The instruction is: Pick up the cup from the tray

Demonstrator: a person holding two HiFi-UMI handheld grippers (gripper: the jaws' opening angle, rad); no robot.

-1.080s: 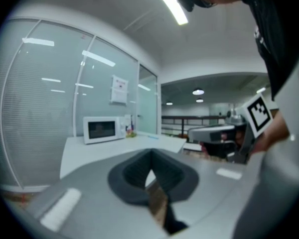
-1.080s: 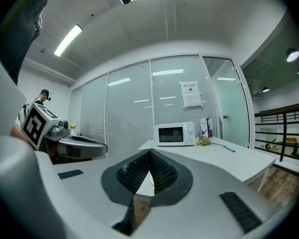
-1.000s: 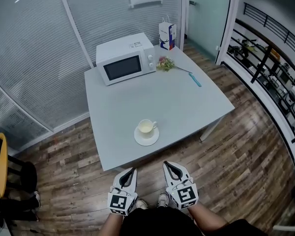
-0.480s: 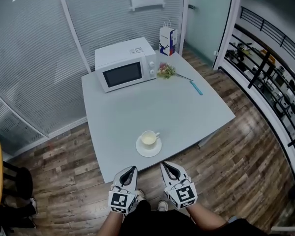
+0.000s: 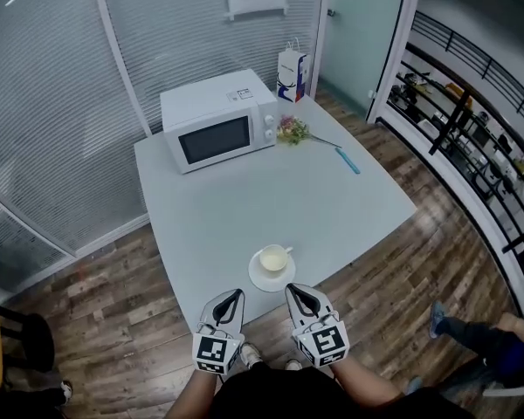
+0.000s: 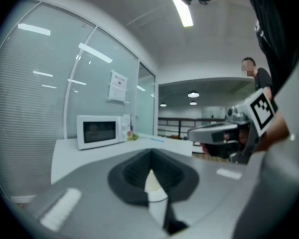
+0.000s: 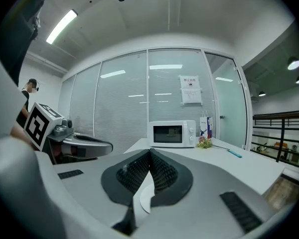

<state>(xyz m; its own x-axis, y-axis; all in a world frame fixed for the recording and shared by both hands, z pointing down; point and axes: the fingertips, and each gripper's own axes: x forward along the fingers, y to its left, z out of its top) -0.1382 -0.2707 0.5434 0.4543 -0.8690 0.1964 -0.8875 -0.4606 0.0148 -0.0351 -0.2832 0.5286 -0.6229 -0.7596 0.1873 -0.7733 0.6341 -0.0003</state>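
Figure: 2 hand-held grippers at the near edge of a grey table [image 5: 218, 208].

- Left gripper [image 5: 231, 297]: fingers pressed together, holding nothing.
- Right gripper [image 5: 297, 291]: fingers likewise fully closed and empty.
- Cup [image 5: 273, 257]: upright on the round white tray [image 5: 260, 280], just ahead of the fingertips and between the 2 pairs. It touches neither, and its handle is on the right gripper's side.
- Well beyond the fingertips: microwave [image 5: 217, 132], flowers [image 5: 292, 130], blue pen [image 5: 348, 161] and paper bag [image 5: 290, 64].
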